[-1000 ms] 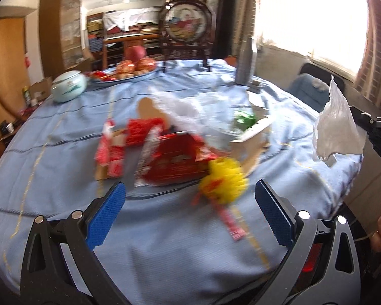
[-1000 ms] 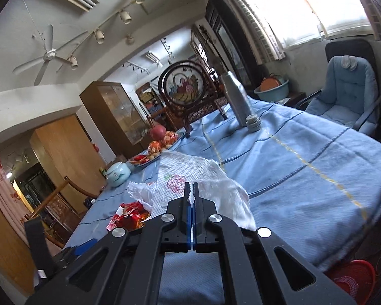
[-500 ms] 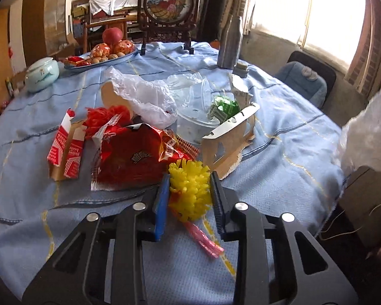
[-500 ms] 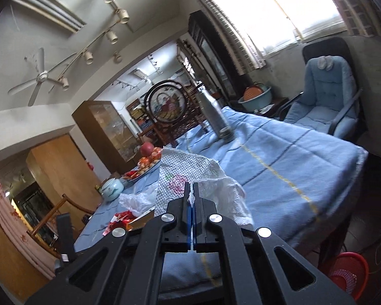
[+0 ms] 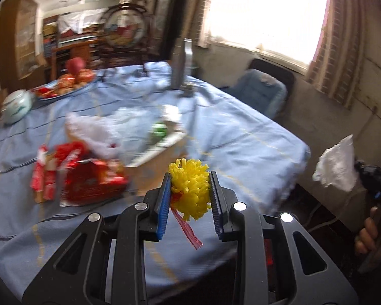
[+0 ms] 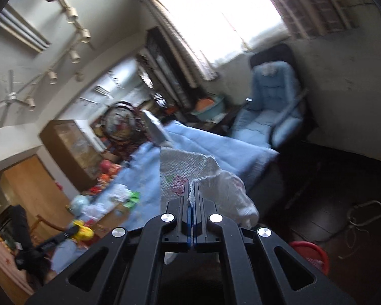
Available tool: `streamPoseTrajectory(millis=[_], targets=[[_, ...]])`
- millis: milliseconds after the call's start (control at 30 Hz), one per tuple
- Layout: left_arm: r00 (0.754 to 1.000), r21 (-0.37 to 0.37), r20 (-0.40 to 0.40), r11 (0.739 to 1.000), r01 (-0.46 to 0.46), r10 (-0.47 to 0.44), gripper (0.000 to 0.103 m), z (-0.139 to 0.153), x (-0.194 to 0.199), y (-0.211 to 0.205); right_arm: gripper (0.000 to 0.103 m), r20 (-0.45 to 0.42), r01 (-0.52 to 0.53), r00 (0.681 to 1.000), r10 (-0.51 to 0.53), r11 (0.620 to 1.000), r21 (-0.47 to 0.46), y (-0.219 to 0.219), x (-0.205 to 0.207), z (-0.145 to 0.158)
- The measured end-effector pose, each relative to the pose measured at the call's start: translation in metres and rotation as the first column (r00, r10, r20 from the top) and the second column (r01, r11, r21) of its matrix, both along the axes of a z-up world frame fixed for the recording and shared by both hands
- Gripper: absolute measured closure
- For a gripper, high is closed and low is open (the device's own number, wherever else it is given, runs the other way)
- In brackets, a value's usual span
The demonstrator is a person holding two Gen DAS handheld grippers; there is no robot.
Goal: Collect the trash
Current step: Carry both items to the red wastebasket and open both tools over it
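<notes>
The left gripper has just closed its blue-padded jaws on a fluffy yellow pom-pom with a red ribbon tail, held clear above the blue tablecloth. The right gripper is clamped tight on the edge of a white dimpled plastic bag, off the table's side. Behind the pom-pom lie red snack wrappers, a cardboard box and crumpled clear plastic. Farther back stands a metal flask.

L gripper closed on yellow pompom, lifted it off table.
</notes>
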State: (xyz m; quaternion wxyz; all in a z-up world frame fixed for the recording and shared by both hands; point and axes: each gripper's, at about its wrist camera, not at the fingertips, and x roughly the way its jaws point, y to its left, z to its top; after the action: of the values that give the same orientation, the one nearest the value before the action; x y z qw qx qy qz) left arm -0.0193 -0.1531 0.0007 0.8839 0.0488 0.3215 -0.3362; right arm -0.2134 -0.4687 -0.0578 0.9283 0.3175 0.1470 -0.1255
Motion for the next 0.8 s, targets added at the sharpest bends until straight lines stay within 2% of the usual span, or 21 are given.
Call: streamPoseTrajectory(millis=[67,167,300,433,467,500,567,667,700,800], targets=[[0.998,0.009,-0.017,0.998,0.061,-0.061,0.073,-0.003,-0.008,-0.022,0.101,-0.054,0.024,0.998,-0.022,0.999,0.022,-0.010,-0.003,-0.020],[0.991,0.034,-0.033,0.991,0.132,-0.131,0.073,-0.011,-0.020,-0.053,0.101,-0.169,0.064,0.984,-0.048,0.994,0.093,-0.030,-0.001,-0.069],[0.976,0.057,-0.065,0.976,0.211,-0.207,0.073,-0.025,-0.034,-0.088,0.101,-0.314,0.119,0.948,-0.056,0.975,0.188,-0.050,0.006,-0.141],[0.958,0.095,-0.101,0.956,0.277,-0.268,0.073,-0.040,-0.046,-0.122,0.097,-0.431,0.175,0.901,-0.043,0.946,0.272,-0.064,0.011,-0.200],[0.954,0.107,-0.107,0.951,0.291,-0.280,0.073,-0.044,-0.049,-0.129,0.090,-0.429,0.181,0.903,-0.032,0.933,0.311,-0.067,0.009,-0.209],[0.949,0.122,-0.113,0.944,0.307,-0.294,0.073,-0.049,-0.052,-0.139,0.074,-0.422,0.185,0.906,-0.031,0.926,0.328,-0.068,0.009,-0.211],[0.940,0.148,-0.121,0.930,0.336,-0.320,0.073,-0.059,-0.059,-0.158,0.058,-0.408,0.223,0.909,-0.087,0.928,0.299,-0.071,-0.001,-0.202],[0.923,0.170,-0.142,0.909,0.379,-0.358,0.073,-0.073,-0.067,-0.184,0.054,-0.370,0.264,0.913,-0.174,0.942,0.209,-0.071,-0.016,-0.177],[0.918,0.177,-0.148,0.904,0.390,-0.367,0.073,-0.078,-0.069,-0.190,0.049,-0.350,0.280,0.915,-0.201,0.940,0.195,-0.071,-0.022,-0.171],[0.901,0.205,-0.171,0.880,0.429,-0.399,0.072,-0.095,-0.077,-0.218,0.044,-0.304,0.308,0.921,-0.243,0.932,0.190,-0.075,-0.035,-0.162]])
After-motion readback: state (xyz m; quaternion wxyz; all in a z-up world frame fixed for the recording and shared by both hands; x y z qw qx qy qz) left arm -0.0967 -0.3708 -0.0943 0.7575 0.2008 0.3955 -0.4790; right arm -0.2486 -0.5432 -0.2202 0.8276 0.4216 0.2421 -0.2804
